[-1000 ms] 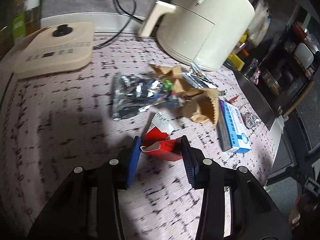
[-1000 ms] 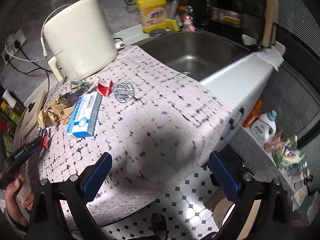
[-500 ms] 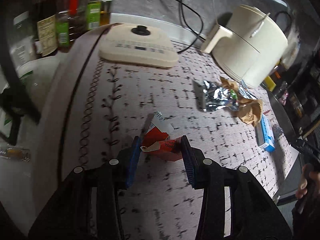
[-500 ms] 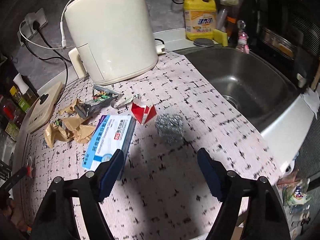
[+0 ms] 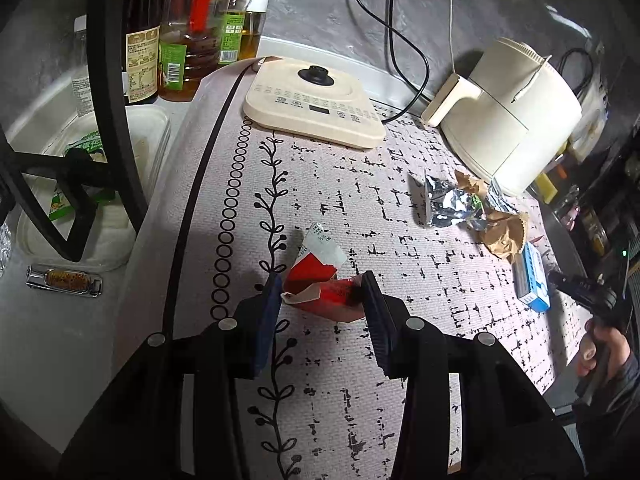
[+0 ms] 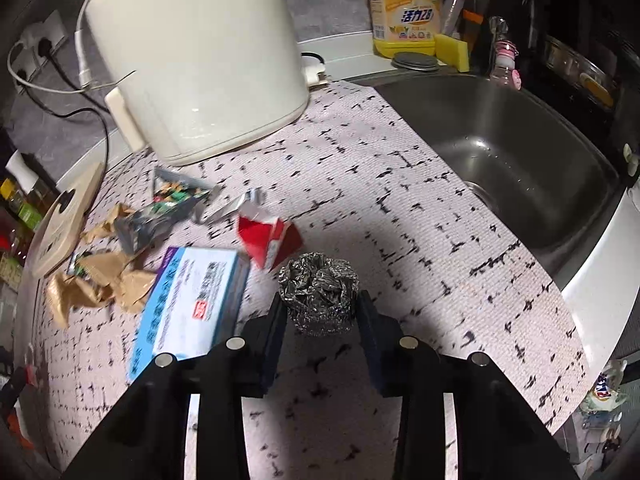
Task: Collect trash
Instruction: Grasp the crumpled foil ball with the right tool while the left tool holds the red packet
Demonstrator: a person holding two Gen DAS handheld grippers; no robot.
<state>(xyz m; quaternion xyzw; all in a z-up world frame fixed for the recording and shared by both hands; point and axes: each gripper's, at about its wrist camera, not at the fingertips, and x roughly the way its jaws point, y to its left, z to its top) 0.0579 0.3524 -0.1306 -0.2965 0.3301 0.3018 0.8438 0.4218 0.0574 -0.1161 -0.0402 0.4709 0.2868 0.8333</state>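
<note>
A: What did the left gripper (image 5: 320,300) have?

B: Its jaws were clamped on a torn red-and-white carton (image 5: 320,280), held above the patterned mat (image 5: 400,220), near its left edge.

A: And the right gripper (image 6: 320,312)?

B: Its jaws had just been closing around a crumpled foil ball (image 6: 318,296); both pads touched it. The ball sat just right of a blue-and-white box (image 6: 192,304), with a red carton scrap (image 6: 268,240) just beyond.

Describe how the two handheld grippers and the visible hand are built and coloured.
Both the left gripper and the right gripper have black frames, round silver bolt heads and dark blue ribbed pads. The person's hand emerges from a dark sleeve.
</note>
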